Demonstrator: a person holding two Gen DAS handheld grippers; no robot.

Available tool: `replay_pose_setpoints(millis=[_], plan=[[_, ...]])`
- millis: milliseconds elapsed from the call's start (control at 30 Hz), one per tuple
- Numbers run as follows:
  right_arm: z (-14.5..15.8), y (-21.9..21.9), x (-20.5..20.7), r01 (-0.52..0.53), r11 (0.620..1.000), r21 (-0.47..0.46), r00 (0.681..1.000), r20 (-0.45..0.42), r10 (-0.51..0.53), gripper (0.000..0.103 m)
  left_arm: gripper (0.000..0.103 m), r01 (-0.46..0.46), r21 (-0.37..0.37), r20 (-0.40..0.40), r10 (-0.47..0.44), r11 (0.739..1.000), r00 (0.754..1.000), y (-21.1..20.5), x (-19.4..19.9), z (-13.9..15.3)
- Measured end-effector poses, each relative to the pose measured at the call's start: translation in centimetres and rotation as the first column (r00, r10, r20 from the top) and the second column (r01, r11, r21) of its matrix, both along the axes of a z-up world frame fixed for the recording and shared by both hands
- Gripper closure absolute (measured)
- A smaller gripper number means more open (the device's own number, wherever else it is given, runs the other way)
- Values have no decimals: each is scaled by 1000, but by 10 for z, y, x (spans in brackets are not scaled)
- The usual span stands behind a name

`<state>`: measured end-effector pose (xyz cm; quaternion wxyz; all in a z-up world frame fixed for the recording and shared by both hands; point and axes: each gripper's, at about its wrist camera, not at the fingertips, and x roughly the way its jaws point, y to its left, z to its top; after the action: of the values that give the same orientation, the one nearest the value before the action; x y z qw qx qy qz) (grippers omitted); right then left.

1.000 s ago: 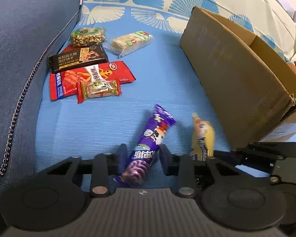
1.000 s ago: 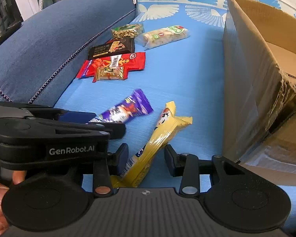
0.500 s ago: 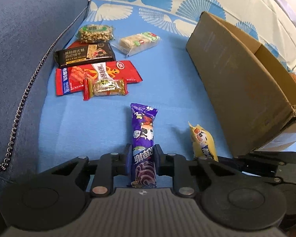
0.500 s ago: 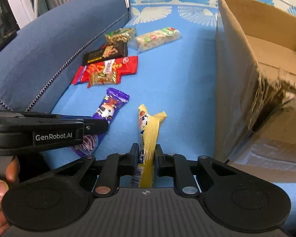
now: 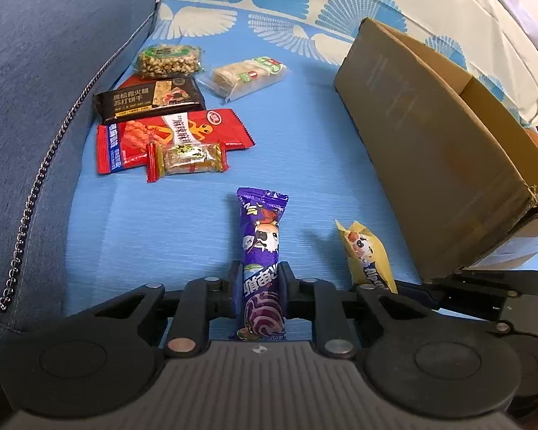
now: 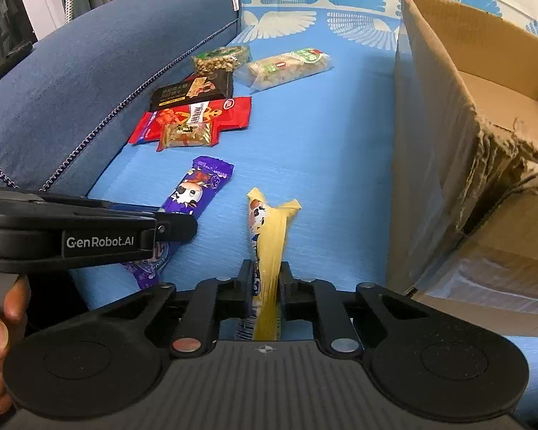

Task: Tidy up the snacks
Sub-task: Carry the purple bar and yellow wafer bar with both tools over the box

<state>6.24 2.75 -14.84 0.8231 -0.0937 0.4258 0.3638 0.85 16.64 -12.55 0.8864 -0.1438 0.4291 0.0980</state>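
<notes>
Blue sofa seat (image 5: 322, 150): both grippers have just closed, left gripper (image 5: 261, 279) clamping the purple bar (image 5: 261, 251), right gripper (image 6: 267, 279) the yellow bar (image 6: 269, 251), ready for the cardboard box (image 6: 448, 143).

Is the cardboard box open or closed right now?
Open. The cardboard box has no top covering; its bare inner floor shows in the right wrist view.

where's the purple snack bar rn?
Left wrist view, bottom centre: the purple snack bar is clamped in the left hand-held gripper, lying on the blue sheet, with the yellow snack bar to its right.
</notes>
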Motion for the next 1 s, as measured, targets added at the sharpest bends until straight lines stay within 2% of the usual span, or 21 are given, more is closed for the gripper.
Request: replay_pose_setpoints(millis=[333, 1000], plan=[[11, -4, -3, 2, 999, 52, 999, 33, -4, 91, 84, -21, -18, 47, 22, 1000, 999, 3, -5, 7], [13, -6, -2, 5, 998, 62, 999, 42, -8, 91, 84, -17, -31, 73, 19, 999, 997, 2, -8, 8]])
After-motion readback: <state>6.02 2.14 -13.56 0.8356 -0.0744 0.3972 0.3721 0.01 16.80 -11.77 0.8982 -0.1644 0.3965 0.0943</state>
